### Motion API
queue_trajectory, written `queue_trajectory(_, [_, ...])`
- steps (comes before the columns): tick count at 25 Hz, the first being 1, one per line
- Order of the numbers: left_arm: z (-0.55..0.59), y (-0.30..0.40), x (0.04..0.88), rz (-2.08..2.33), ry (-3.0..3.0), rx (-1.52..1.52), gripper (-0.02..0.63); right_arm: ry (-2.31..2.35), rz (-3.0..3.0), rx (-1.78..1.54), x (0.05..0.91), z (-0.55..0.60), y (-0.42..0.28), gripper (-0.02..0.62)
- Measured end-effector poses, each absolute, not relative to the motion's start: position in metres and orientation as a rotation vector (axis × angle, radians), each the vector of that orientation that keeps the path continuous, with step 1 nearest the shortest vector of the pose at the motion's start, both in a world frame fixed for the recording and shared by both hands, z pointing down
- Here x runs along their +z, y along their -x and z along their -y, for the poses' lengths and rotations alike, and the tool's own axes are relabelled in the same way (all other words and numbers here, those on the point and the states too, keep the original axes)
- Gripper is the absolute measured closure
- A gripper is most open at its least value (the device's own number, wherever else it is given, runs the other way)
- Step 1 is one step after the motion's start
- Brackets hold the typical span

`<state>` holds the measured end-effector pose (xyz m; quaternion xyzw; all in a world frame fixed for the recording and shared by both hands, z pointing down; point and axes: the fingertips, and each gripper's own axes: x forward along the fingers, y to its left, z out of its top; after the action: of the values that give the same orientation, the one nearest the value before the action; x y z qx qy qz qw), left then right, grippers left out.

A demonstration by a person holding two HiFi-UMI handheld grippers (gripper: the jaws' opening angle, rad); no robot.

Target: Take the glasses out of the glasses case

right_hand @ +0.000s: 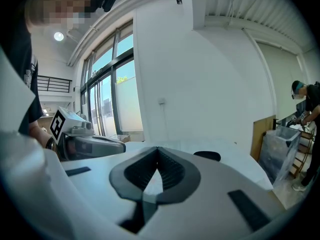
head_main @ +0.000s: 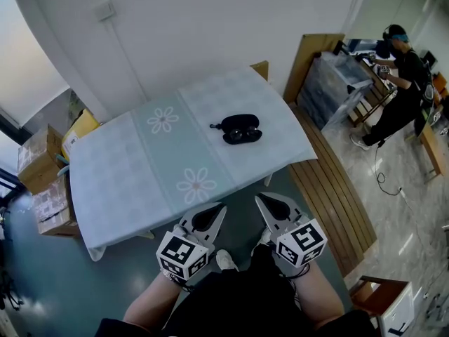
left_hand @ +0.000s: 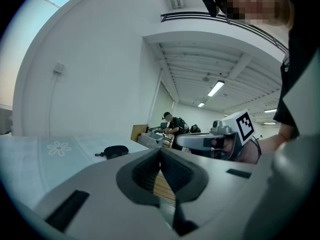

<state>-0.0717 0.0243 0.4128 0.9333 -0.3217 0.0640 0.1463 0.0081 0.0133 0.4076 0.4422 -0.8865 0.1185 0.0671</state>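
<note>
Across the table (head_main: 126, 174) sits the glasses case (head_main: 240, 128), lying crosswise, nearer the right gripper (head_main: 259, 201) than the left gripper (head_main: 222, 209) (both pressed together, empty).

No words, numbers or brand names can be read in any view. The only sign-like marks are black-and-white square markers, on the left cube (head_main: 184, 253) of the left gripper (head_main: 222, 208) and the right cube (head_main: 303, 240) of the right gripper (head_main: 258, 199); they are block patterns, not letters. The cardboard boxes (head_main: 43, 161) beside the table (head_main: 126, 167) possibly bear a pale label, too small to make out, and the black glasses case (head_main: 241, 128) shows no legible mark
</note>
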Motion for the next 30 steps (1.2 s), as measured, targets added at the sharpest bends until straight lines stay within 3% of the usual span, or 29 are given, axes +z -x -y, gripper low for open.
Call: queue_trajectory(30, [0.03, 0.06, 0.42, 1.034, -2.622, 0.174, 0.578, -1.114, 2.676, 0.343, 0.429, 0.092, -0.007, 0.572])
